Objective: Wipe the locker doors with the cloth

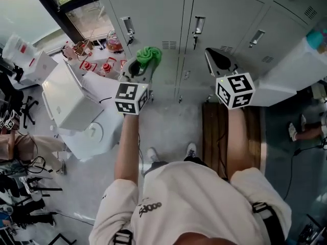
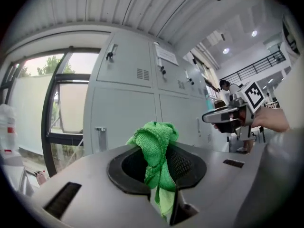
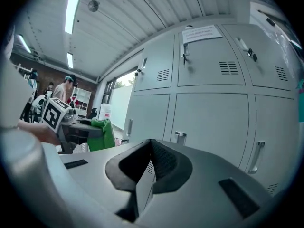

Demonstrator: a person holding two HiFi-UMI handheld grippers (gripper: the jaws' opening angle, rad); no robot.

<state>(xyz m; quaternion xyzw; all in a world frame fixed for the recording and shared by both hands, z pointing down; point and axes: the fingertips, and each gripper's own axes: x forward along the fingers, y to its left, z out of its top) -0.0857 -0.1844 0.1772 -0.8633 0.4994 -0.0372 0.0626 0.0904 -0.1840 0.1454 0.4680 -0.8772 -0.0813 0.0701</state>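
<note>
A bunched green cloth (image 1: 149,56) sticks out of my left gripper (image 1: 139,66), whose jaws are shut on it, just in front of a grey locker door (image 1: 153,14). In the left gripper view the cloth (image 2: 153,139) spills over the closed jaws of the left gripper (image 2: 159,172), with the lockers (image 2: 126,103) a short way ahead. My right gripper (image 1: 219,60) is held level with it before the neighbouring door (image 1: 225,9). Its jaws are shut on nothing in the right gripper view (image 3: 150,148). That view also shows the left gripper with the cloth (image 3: 102,133) off to the left.
Door handles (image 1: 198,25) stick out from the lockers. A white table with boxes (image 1: 71,103) crowds the left. A wooden board (image 1: 217,131) lies on the floor under my right arm. At the right a pale panel (image 1: 291,75) juts out from the lockers. People stand far back (image 3: 64,91).
</note>
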